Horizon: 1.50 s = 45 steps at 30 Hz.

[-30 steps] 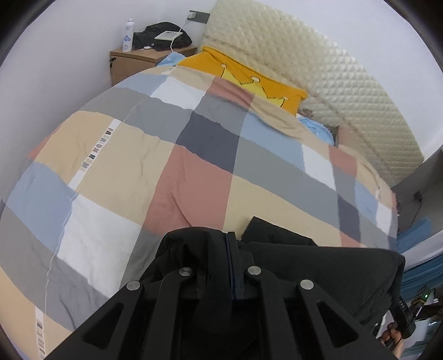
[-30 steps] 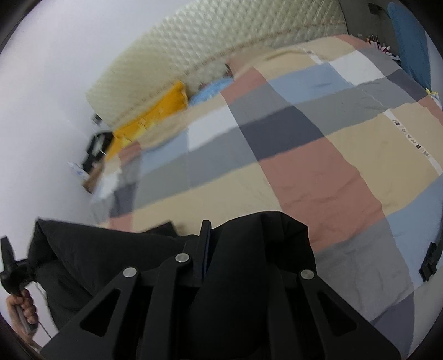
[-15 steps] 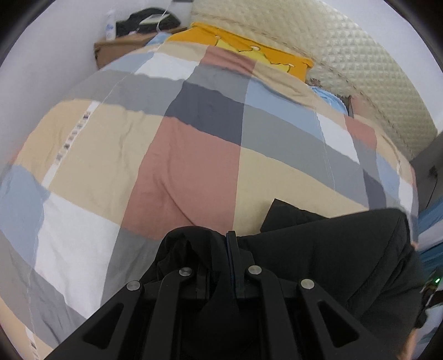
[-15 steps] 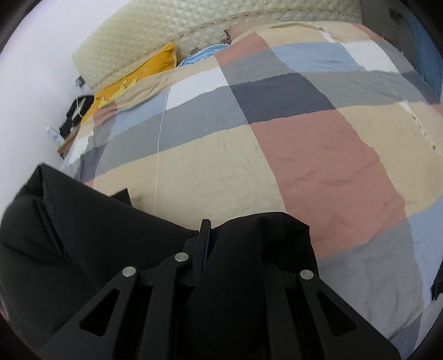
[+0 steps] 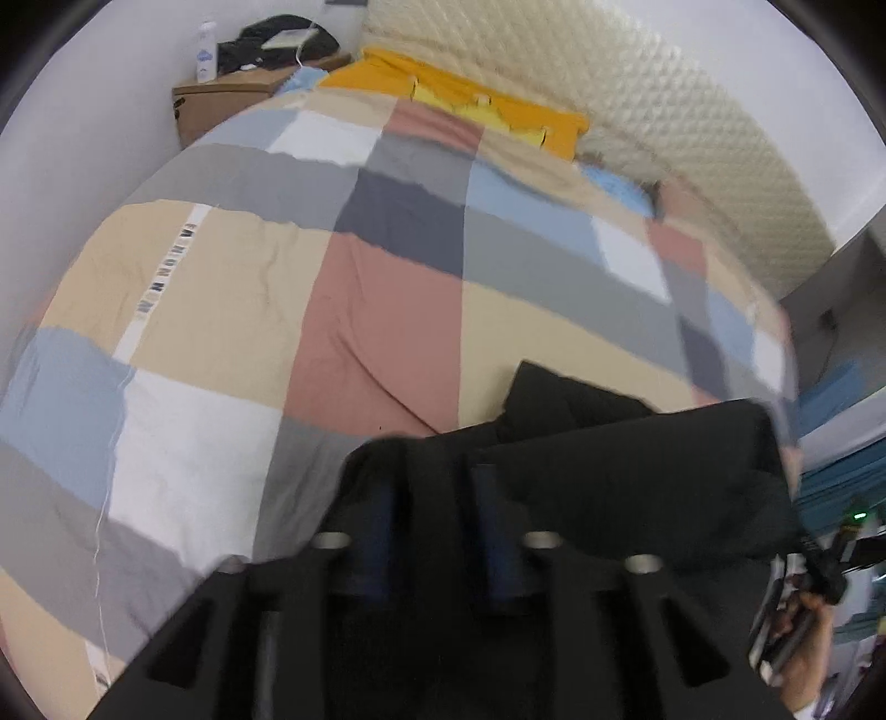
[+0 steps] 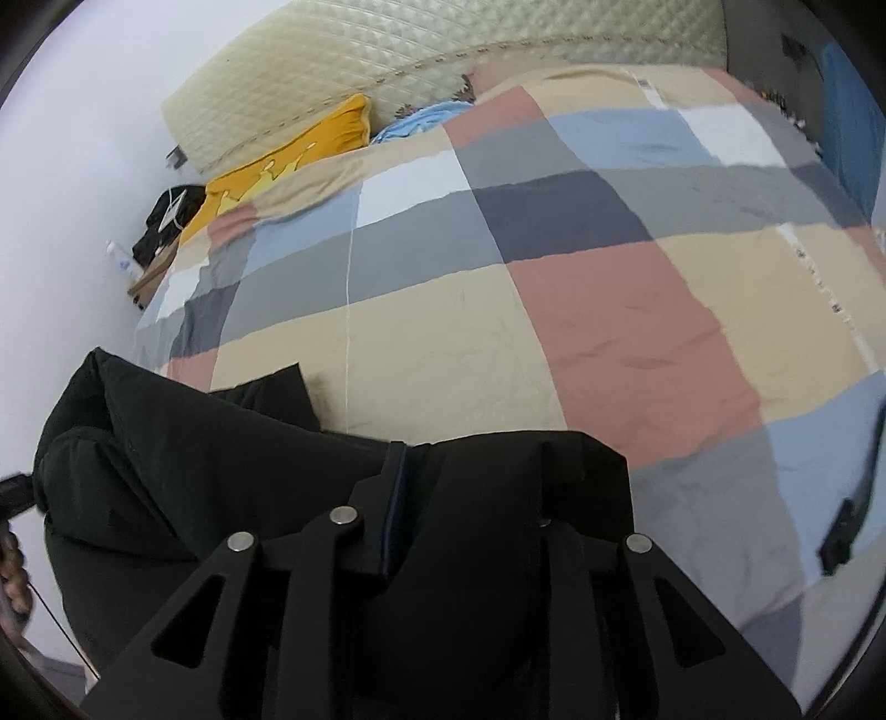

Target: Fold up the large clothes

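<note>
A bed fills both views, spread with a patchwork duvet (image 5: pixel 382 310) of beige, pink, grey, blue and white blocks, against a quilted cream headboard (image 5: pixel 692 133) at 1 o'clock. A yellow pillow (image 5: pixel 476 111) lies at 12 o'clock; a wooden nightstand (image 5: pixel 221 105) at 11 o'clock carries a white bottle (image 5: pixel 205 52) and dark clutter. The black garment (image 5: pixel 637 487) hangs bunched at 6 o'clock above the duvet's near edge, stretched between both tools. The left gripper (image 5: pixel 432 487) is clenched on a fold of it, blurred. The right gripper (image 6: pixel 470 487) likewise pinches black cloth draped over its fingers (image 6: pixel 396 498).
</note>
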Tool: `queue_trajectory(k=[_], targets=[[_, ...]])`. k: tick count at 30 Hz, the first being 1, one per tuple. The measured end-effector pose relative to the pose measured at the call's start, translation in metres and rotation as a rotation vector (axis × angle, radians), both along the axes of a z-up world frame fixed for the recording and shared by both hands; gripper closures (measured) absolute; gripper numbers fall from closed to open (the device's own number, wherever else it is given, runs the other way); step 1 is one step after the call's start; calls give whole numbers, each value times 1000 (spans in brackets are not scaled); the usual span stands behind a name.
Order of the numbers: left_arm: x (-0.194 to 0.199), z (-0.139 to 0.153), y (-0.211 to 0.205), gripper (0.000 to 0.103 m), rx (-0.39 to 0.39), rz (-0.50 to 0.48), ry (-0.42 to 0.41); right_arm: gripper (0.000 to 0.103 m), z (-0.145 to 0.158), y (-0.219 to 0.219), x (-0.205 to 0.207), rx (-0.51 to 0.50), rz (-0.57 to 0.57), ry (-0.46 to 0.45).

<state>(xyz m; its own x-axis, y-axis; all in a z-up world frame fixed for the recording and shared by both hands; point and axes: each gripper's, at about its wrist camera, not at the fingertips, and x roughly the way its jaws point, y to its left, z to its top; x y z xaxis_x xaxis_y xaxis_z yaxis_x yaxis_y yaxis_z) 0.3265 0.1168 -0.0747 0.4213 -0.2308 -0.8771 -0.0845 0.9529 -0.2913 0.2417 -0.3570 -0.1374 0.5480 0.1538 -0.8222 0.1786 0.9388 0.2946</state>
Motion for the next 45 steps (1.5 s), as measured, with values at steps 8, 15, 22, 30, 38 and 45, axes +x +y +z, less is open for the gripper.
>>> queue_trajectory(k=[8,15,22,30,38,45], targets=[[-66,58,36,30,45,22,-159,12,40,-20,-45,-38,-71,-86],[-104,58,-18,30,105,-79,-286,12,84,11,-92,-103,-44,-262],[-93,17,-84,30,66,-138,-232,11,64,81,-101,-102,95,-329],[-59,-22,-134,30,186,-161,-248,16,1,113,-69,-105,160,-273],[-31,-37,-130,30,140,-120,-257,16,-15,100,-38,-79,135,-276],[-9,-59,-132,30,139,-135,-240,16,-23,100,3,-90,156,-243]])
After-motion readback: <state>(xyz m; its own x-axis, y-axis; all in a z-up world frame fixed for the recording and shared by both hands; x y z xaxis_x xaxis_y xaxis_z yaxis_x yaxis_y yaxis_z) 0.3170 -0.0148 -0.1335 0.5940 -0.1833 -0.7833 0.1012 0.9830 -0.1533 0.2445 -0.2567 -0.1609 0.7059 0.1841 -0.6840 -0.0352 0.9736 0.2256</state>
